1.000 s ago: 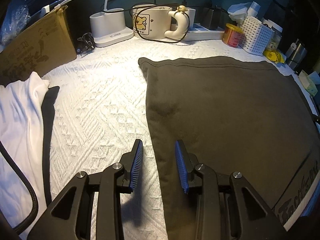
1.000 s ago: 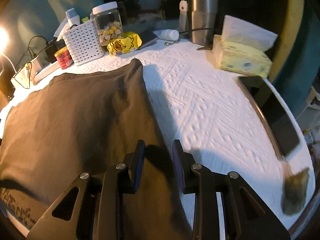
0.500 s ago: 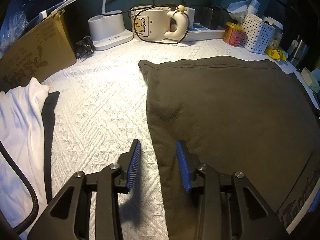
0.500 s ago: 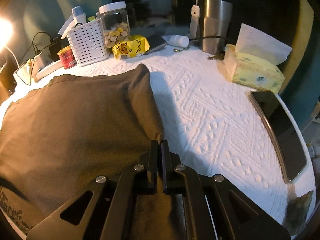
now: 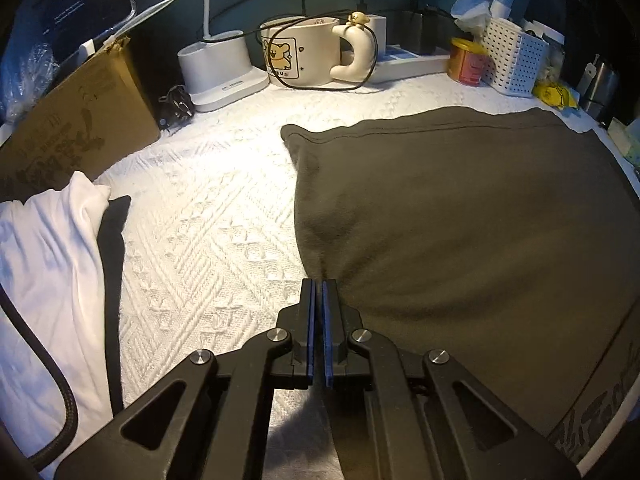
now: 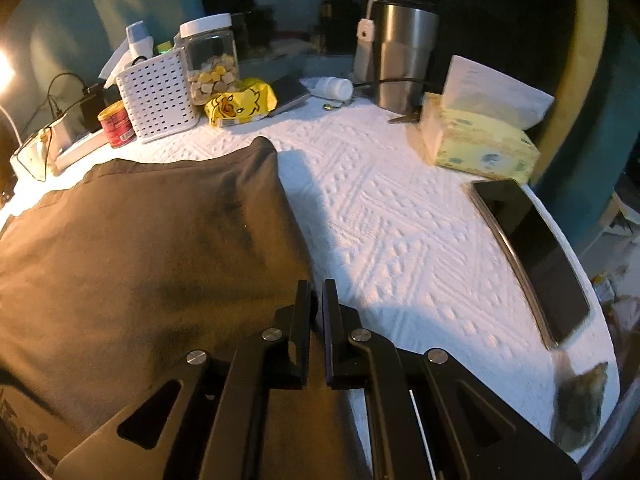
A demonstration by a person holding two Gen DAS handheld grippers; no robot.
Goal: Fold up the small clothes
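While the left wrist cam looks down its own fingers, the left gripper sits w/ jaws pinched together on the left edge of the dark garment; fabric puckers up into a ridge right at the tips. Garment lies flat on the white textured cloth covering the table, filling the right half of view, hem seam along its far edge, printed lettering at near-right corner. To the left, a white garment is bunched at the table edge, w/ a dark strip beside it and a black cable over it. Far side: cardboard box at left, white lamp base, cream mug w/ cartoon print and a black cord looped round its handle, red-yellow tin, white perforated basket.

Right wrist cam: the right gripper has jaws nearly closed, narrow slit between pads, clamped on the dark garment's right edge; cloth passes between the fingers and under the frame. Garment spreads left of the gripper, far corner pointing toward the basket. Beside basket: clear jar w/ white lid, yellow packet, red tin. Farther right: steel tumbler, tissue box w/ a sheet sticking up, dark tablet lying near the table's right rim. Blurry brownish object at near-right corner, can't tell what.
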